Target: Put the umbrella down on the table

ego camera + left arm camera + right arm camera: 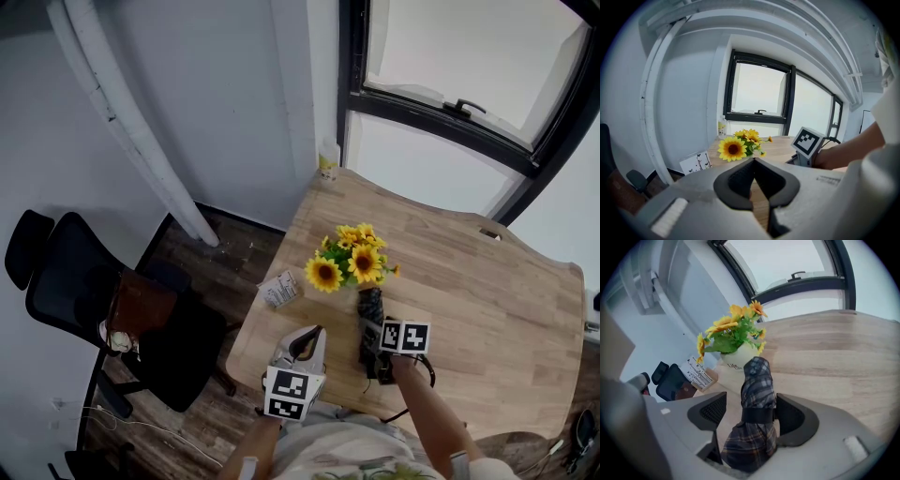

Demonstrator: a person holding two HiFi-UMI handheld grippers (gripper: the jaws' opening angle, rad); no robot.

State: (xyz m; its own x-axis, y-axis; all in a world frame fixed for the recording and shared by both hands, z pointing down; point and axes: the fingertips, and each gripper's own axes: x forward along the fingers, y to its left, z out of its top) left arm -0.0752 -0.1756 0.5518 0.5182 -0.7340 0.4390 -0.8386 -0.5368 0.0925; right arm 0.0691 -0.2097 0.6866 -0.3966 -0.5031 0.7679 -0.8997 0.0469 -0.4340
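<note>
right gripper (751, 399) jaws stand apart around the plaid umbrella (757, 378) lying on the table (834, 348), left gripper (753, 161) jaws together.

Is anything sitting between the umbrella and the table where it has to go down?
Nothing visible does. The umbrella looks to be lying on the bare table already, between the open jaws of the right gripper. The sunflower pot stands just beyond its far end, not under it.
</note>
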